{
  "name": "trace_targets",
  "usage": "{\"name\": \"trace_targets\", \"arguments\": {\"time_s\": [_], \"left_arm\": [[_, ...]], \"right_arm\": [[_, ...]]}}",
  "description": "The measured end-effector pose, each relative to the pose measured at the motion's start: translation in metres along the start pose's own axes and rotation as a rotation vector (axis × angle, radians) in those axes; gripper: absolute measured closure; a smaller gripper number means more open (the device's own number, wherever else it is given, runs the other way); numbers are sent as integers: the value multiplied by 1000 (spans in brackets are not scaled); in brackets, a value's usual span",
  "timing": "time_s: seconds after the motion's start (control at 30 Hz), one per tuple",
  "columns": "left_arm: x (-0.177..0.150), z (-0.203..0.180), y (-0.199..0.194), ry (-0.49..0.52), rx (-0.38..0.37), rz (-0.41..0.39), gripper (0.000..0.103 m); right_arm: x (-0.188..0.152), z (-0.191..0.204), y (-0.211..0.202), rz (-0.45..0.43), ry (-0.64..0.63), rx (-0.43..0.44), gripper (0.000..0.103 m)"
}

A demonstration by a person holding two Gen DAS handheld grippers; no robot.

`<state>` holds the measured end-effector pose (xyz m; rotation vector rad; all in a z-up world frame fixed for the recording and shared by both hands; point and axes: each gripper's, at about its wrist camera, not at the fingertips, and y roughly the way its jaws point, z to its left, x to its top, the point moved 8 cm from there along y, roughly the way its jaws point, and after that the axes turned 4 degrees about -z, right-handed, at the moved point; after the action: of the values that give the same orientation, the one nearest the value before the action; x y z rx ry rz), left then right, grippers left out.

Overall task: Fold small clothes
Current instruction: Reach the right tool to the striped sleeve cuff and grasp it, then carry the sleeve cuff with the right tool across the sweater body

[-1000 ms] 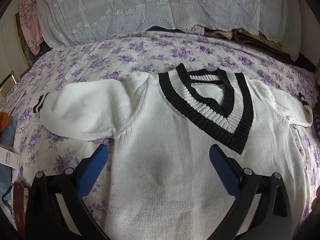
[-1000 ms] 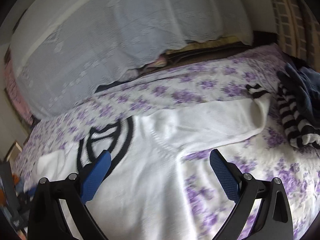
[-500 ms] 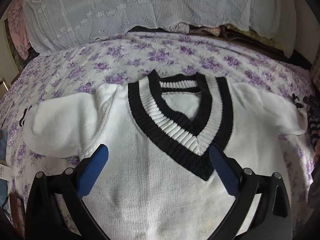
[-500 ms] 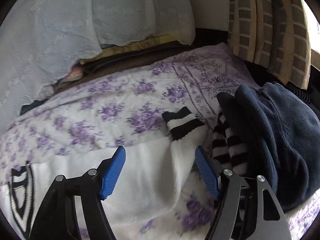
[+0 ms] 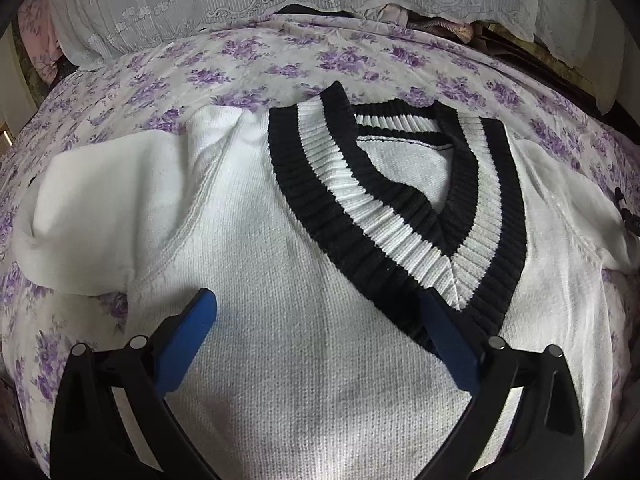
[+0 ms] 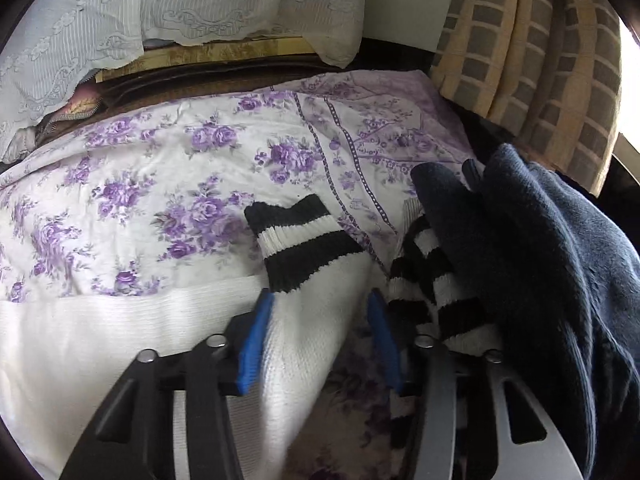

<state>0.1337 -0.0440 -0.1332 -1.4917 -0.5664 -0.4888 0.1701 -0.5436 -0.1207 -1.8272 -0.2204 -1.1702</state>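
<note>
One sweater [image 5: 304, 360] on bedspread [image 5: 304, 52]

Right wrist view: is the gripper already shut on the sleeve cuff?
No. The right gripper has its jaws apart, straddling the white sleeve just below the striped cuff, with a gap at the right finger.

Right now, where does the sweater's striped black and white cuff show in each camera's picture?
Left wrist view: only a dark sliver of the cuff shows at the far right edge, at the sleeve's end.
Right wrist view: the cuff lies at centre, just beyond the right gripper.
Shared landmark: the purple-flowered bedsheet.
</note>
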Motion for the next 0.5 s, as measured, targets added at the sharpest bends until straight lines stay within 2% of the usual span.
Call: {"name": "trace_targets", "arguments": {"time_s": [0.03, 0.1, 0.3, 0.4, 0.5], "left_arm": [[0, 0, 0, 1, 0, 1, 4], [0, 0, -1, -1, -4, 2, 4], [1, -1, -5, 19, -3, -11, 5], [1, -1, -7, 35, 7, -20, 5], [1, 0, -7, 34, 6, -21, 5]], "right_arm": [[1, -1, 0, -3, -1, 4, 65], [2, -1, -2, -15, 19, 48, 89], [12, -7, -28, -76, 141, 231, 89], [17, -7, -36, -86, 183, 292, 89], [19, -1, -47, -82, 252, 425, 89]]}}
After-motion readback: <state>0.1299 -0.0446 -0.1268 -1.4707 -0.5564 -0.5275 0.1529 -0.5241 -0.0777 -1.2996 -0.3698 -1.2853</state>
